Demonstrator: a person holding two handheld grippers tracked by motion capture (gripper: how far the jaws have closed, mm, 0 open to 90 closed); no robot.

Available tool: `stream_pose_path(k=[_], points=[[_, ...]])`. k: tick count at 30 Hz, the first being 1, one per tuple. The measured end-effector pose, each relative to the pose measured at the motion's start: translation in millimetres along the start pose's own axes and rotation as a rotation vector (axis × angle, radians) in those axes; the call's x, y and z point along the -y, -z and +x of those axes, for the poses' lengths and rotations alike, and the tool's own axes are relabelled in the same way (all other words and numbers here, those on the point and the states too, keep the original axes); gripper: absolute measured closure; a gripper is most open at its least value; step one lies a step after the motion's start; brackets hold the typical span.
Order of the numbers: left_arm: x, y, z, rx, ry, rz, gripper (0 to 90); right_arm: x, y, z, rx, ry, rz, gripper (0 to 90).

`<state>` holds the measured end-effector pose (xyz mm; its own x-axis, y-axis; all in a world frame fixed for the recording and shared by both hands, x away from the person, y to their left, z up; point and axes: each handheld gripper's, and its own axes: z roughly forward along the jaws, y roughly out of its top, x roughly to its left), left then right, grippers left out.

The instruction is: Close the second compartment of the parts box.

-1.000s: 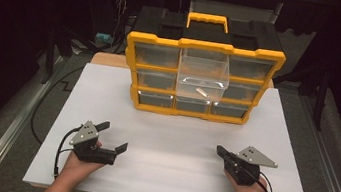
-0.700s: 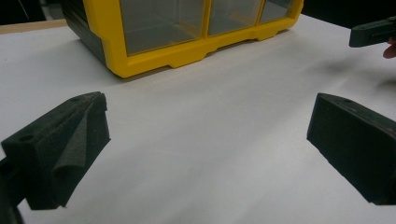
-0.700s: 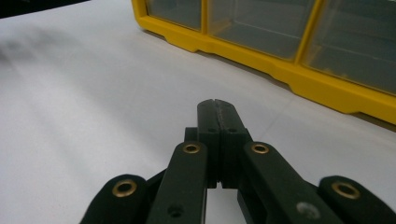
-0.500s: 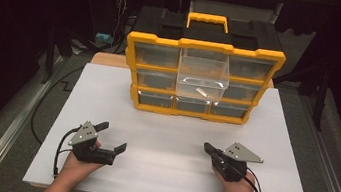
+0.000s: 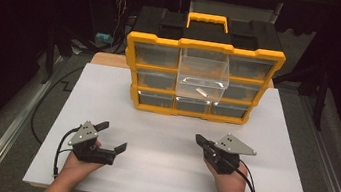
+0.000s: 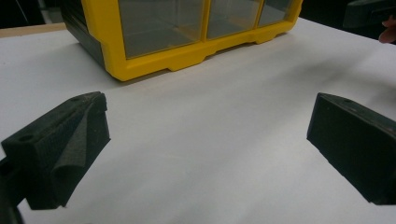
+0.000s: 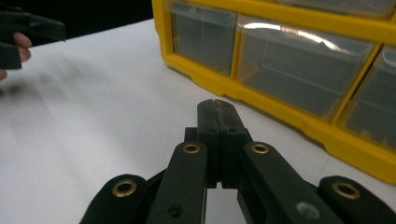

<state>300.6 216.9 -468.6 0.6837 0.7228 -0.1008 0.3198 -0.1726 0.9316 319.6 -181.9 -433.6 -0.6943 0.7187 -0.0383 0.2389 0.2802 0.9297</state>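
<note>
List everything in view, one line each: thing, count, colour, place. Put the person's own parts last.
Drawer organizer: one, yellow frame with black top and yellow handle, far middle of the board.
Pulled-out drawer: one, clear, middle column of the organizer, sticking out toward the person.
Small piece: one, pale, inside that drawer; too small to name.
Board: one, white, covering the table.
Left gripper: one, black with grey plate, near left of the board, fingers wide apart, holding nothing.
Right gripper: one, black with grey plate, near right, shut, holding nothing.
Hands: two, at the near edge.

Bare white board (image 5: 169, 126) lies open up to the yellow organizer (image 5: 201, 77).
</note>
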Motion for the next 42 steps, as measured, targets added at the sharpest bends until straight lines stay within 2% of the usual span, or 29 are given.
stream_pose_path(k=[5, 18, 24, 42], points=[[0.0, 0.5, 0.8, -0.002, 0.002, 0.002, 0.0, -19.9, -1.7, 4.4, -0.006, 0.026, -0.033, 90.0], [-0.5, 1.7, 1.0, 0.004, 0.002, -0.005, 0.0, -53.7, -5.8, 10.8, -0.013, 0.054, -0.077, 90.0], [-0.8, 2.1, 0.3, 0.002, -0.003, -0.004, 0.0, -70.7, -2.9, 13.8, -0.008, 0.068, -0.113, 90.0], [-1.4, 3.2, -0.1, 0.007, -0.004, -0.008, 0.0, -105.6, 11.8, 13.7, 0.030, 0.099, -0.185, 90.0]])
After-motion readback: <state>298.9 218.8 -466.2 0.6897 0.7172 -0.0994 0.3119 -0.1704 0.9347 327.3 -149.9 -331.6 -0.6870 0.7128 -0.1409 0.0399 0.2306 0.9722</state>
